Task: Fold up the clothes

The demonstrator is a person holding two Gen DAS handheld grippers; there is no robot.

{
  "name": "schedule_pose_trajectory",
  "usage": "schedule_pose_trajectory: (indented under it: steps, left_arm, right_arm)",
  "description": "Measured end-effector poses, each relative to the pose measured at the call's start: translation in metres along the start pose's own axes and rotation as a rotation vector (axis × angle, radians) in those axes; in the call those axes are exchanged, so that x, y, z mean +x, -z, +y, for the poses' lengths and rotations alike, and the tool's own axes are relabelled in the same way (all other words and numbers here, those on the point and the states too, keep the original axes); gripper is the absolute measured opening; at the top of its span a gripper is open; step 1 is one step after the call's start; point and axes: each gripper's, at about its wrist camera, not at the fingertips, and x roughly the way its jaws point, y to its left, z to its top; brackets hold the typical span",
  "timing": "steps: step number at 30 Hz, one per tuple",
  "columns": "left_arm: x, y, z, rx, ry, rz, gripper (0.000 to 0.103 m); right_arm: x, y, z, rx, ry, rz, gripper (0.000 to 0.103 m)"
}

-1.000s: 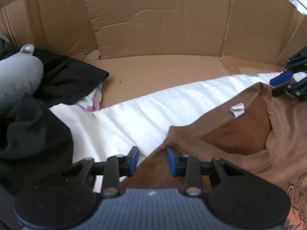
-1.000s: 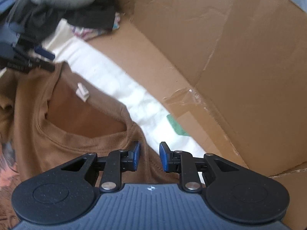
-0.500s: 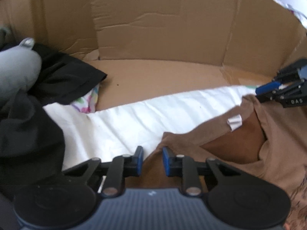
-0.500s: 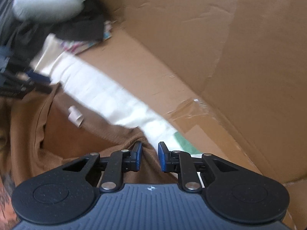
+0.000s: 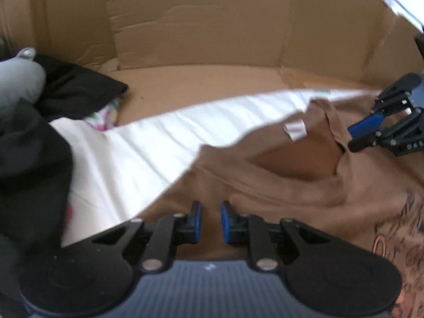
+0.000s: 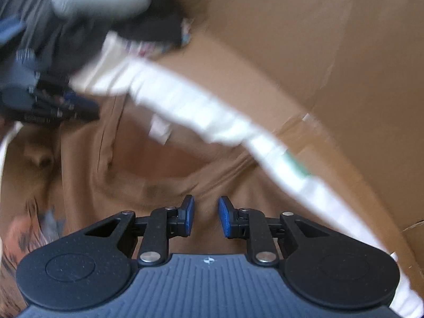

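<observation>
A brown T-shirt [image 5: 278,185] with a white neck label [image 5: 295,129] and an orange print [image 5: 397,241] lies over a white cloth [image 5: 159,143]. My left gripper [image 5: 211,217] is shut on the shirt's fabric at one shoulder. On the other side of the collar, my right gripper [image 6: 206,216] is shut on the other shoulder of the T-shirt [image 6: 106,175]. Each gripper shows in the other's view, the right gripper [image 5: 371,135] far right and the left gripper [image 6: 66,108] far left. The collar sags between them. Both views are motion-blurred.
Cardboard walls [image 5: 198,26] ring the work area on a cardboard floor [image 5: 212,87]. A heap of black clothes [image 5: 31,159] with a grey garment [image 5: 18,84] on top sits at the left, over a patterned cloth [image 5: 106,114]. The cardboard wall [image 6: 318,53] stands close on the right.
Both grippers' jaws closed onto the shirt's shoulders. The collar edge has pulled back off the white cloth and sags between them, and more of the white cloth shows.
</observation>
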Motion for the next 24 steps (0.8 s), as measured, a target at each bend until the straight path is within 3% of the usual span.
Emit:
schedule_pose_trajectory:
  steps: [5, 12, 16, 18, 24]
  left_arm:
    - [-0.012, -0.002, -0.004, 0.018, -0.011, -0.033, 0.018]
    - [-0.036, -0.014, -0.005, -0.040, -0.022, -0.082, 0.025]
    - [-0.047, -0.023, -0.016, -0.139, -0.003, -0.095, 0.028]
    - [-0.054, -0.026, -0.029, -0.159, 0.008, -0.110, 0.035]
    - [-0.069, -0.041, -0.085, -0.076, 0.062, -0.116, 0.037]
  right_arm:
    - [-0.021, -0.002, -0.002, 0.033, -0.017, -0.064, 0.032]
    - [-0.089, 0.009, -0.035, 0.097, 0.073, -0.149, 0.034]
    - [-0.128, 0.035, -0.055, 0.155, 0.135, -0.157, 0.034]
    - [-0.145, 0.049, -0.063, 0.161, 0.157, -0.142, 0.034]
    - [-0.191, 0.101, -0.083, 0.231, 0.221, -0.116, 0.034]
